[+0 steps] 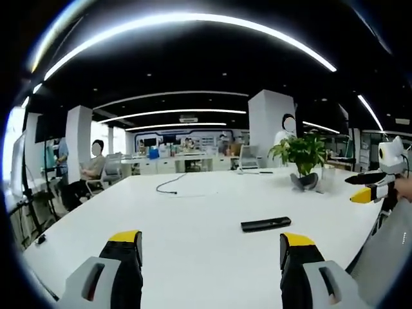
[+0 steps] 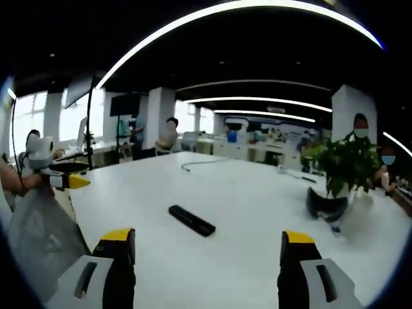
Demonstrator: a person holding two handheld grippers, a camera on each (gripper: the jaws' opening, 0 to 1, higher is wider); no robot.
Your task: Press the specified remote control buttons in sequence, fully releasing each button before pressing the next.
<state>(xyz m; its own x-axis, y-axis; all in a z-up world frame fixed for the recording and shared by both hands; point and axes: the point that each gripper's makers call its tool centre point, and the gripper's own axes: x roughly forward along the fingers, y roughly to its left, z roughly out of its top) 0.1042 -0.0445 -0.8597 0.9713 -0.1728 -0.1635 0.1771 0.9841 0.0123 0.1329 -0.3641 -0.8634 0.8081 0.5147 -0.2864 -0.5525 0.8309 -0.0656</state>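
Note:
A black remote control (image 1: 265, 224) lies flat on the white table (image 1: 193, 212). In the left gripper view it rests ahead and a little right of my left gripper (image 1: 211, 248), whose yellow-tipped jaws stand wide apart with nothing between them. My right gripper (image 1: 368, 188) comes in from the right edge, held above the table's side. In the right gripper view the remote control (image 2: 191, 220) lies ahead between the jaws of the right gripper (image 2: 208, 248), which is open and empty. The left gripper (image 2: 64, 180) shows at the left edge there, off the remote.
A potted plant (image 1: 302, 154) stands on the table beyond the remote, the same plant (image 2: 341, 168) at the right in the other view. A thin cable (image 1: 168, 183) lies at the far middle. A person (image 1: 95, 164) sits at the table's far left. Desks and pillars stand behind.

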